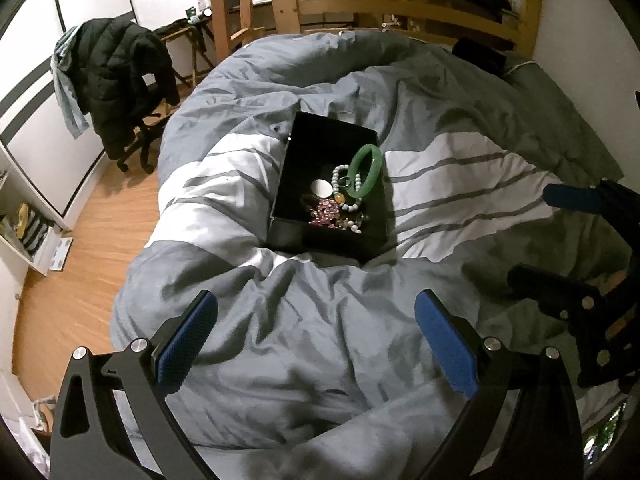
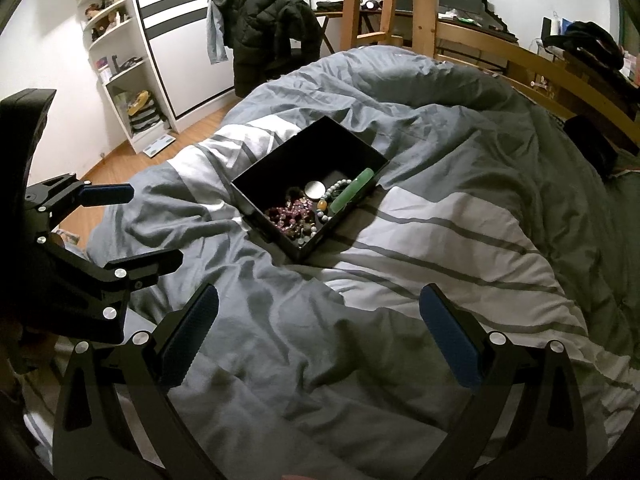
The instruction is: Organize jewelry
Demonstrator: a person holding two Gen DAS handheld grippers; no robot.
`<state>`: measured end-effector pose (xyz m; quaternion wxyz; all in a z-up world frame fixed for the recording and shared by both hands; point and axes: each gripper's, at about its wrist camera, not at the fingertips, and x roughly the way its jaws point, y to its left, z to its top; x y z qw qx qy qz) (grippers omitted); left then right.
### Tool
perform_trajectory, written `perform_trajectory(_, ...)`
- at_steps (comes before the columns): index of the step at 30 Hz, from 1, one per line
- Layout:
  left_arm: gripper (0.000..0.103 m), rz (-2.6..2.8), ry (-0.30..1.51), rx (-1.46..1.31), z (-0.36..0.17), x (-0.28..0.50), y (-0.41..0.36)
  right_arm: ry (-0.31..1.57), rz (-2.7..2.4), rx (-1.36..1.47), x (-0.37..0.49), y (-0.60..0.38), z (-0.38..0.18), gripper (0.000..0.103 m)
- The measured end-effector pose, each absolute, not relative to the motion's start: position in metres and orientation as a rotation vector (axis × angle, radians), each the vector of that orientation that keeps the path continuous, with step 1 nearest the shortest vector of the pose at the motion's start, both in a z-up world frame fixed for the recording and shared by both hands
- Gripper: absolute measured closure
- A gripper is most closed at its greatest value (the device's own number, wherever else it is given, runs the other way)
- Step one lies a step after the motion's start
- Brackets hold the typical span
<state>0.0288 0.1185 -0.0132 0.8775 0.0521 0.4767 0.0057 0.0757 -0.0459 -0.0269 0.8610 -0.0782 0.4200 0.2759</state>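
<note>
Black open box sitting on the rumpled grey-and-white duvet, in the middle of the bed, well beyond both tools. Inside, heaped toward the near right corner: green bangle leaning on the right wall, pale bead bracelet touching it, round white disc, purple bead cluster nearest. Possibly 1 or 2 more dark beaded pieces under the pile, too small to sort out. Far left half of the box bare and black.

Left gripper spread wide, nothing between the blue pads, hanging over the duvet near the box. Right gripper likewise spread and carrying nothing, just beside the left.

All jewelry seen lies in the box, none on the bedding. Fits a job with every piece gathered in, or a tangled heap awaiting sorting; no telling which. Any further pick calls for a fine pinch on 1 strand without dragging its neighbours.
</note>
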Motion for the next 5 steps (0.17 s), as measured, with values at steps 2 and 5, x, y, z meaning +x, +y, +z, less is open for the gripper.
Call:
perform_trajectory(2, 0.005, 0.030, 0.999, 0.118, -0.0125, 0.0295, 0.1189, 0.883, 0.579, -0.161, 0.0767, -0.0465, -0.0272, 0.004)
perform_trajectory(5, 0.005, 0.043, 1.006, 0.124, -0.0128, 0.0308, 0.1198, 0.884, 0.577, -0.163, 0.0755, -0.0458, -0.0276, 0.004)
